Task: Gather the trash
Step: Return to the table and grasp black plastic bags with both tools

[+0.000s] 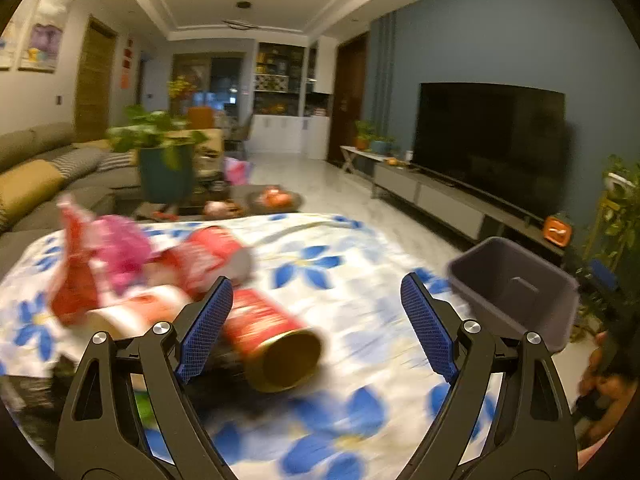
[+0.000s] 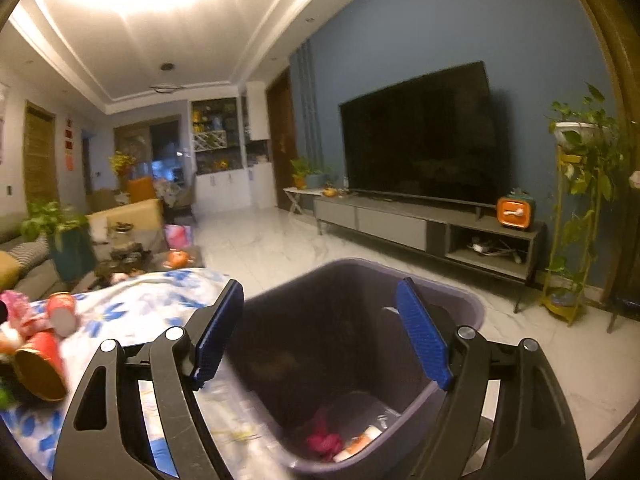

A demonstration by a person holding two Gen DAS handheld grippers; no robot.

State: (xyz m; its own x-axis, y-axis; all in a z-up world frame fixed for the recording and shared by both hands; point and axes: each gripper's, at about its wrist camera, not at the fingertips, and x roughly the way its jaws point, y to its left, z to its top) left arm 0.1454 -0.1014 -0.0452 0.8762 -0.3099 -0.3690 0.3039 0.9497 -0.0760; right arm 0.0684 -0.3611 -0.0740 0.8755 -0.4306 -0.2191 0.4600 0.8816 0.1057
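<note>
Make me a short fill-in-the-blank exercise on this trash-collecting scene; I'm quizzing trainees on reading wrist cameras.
1. The red can nearest the left tongs lies on its ____.
2. The cloth under the trash has ____ flowers.
3. The right tongs hang over the dark ____, empty.
4. Pink trash already lies at the ____ of the bin.

Missing words: side; blue; bin; bottom

Black hand-held gripper [image 1: 316, 300], blue pads [image 1: 428, 326]
</note>
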